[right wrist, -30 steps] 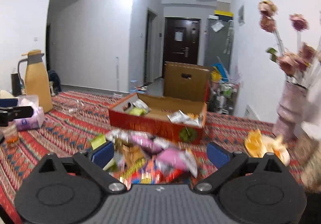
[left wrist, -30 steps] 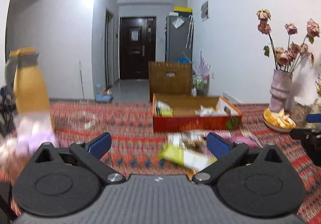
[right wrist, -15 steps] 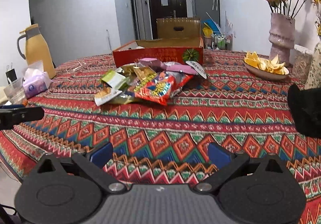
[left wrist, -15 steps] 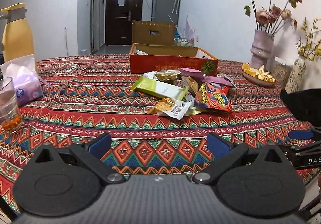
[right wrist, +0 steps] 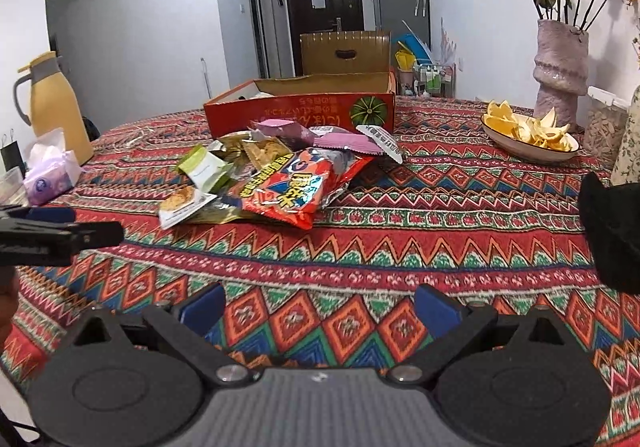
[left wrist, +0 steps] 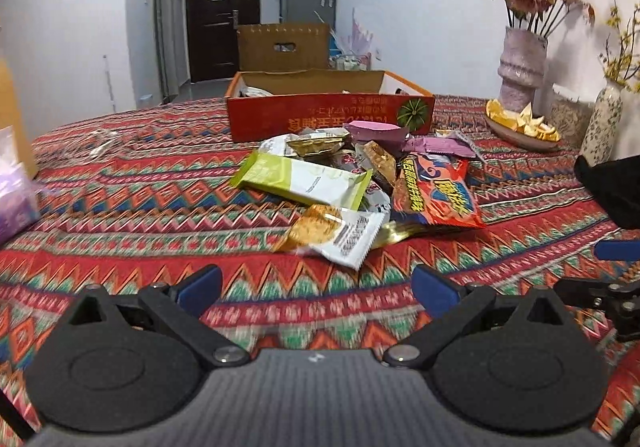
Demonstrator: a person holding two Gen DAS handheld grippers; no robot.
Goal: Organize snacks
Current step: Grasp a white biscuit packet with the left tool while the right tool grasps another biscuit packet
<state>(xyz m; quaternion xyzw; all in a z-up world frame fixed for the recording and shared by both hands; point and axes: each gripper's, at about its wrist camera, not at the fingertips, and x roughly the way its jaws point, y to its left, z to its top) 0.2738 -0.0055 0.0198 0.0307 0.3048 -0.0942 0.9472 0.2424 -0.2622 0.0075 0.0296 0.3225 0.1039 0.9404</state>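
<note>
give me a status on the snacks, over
Left gripper open, empty. Right gripper open, empty. Snack pile loose on the tablecloth, in front of the red box. Nothing between fingers and pile.

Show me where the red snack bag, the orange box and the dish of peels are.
red snack bag (right wrist: 288, 187), right wrist view, middle of its printed front
orange box (left wrist: 328, 117), left wrist view, front wall
dish of peels (right wrist: 520, 145), right wrist view, front rim
</note>
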